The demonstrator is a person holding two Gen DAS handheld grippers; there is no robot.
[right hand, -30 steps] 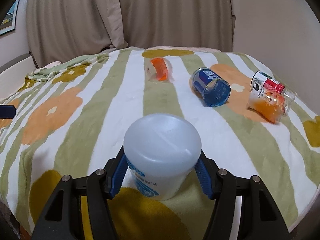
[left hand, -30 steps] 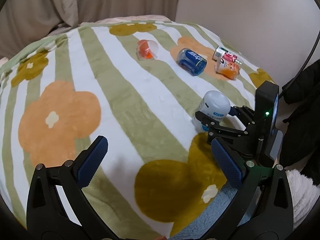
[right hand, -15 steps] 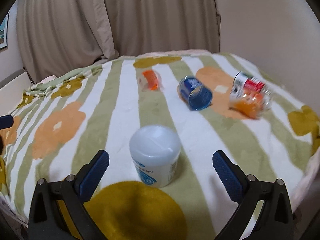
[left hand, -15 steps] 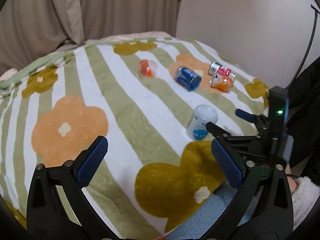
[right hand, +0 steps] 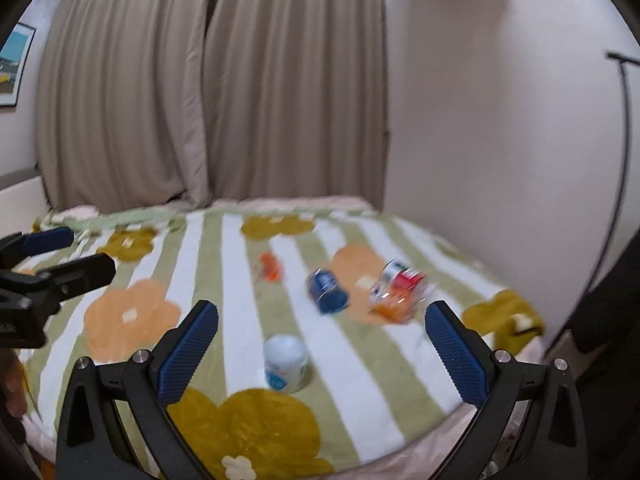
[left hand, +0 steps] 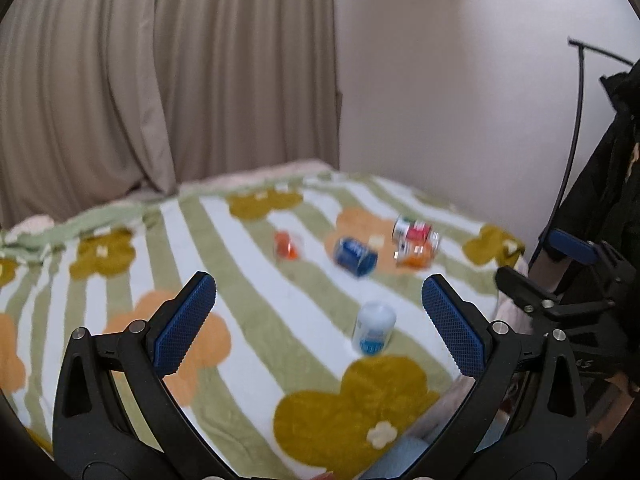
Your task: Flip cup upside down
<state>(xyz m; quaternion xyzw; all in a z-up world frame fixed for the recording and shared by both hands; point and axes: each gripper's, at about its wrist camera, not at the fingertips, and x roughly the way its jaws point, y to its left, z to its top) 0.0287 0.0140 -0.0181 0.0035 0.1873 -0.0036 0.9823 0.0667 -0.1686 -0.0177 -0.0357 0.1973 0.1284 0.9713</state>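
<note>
Right wrist view had the white cup point(right hand: 286, 362) standing bottom-up near the bed's point(right hand: 400, 412) front edge, both claws gaping empty; looked finished, nothing left but backing off.

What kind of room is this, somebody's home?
Most likely a bedroom at home: a bed covered by a flowered striped blanket, long beige curtains behind it, and a framed picture on the wall.

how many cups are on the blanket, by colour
white cup, upside down: 1
orange cup, on its side: 1
blue cup, on its side: 1
red and orange printed cups, on their sides, too blurred to separate: 2
total: 5
</note>
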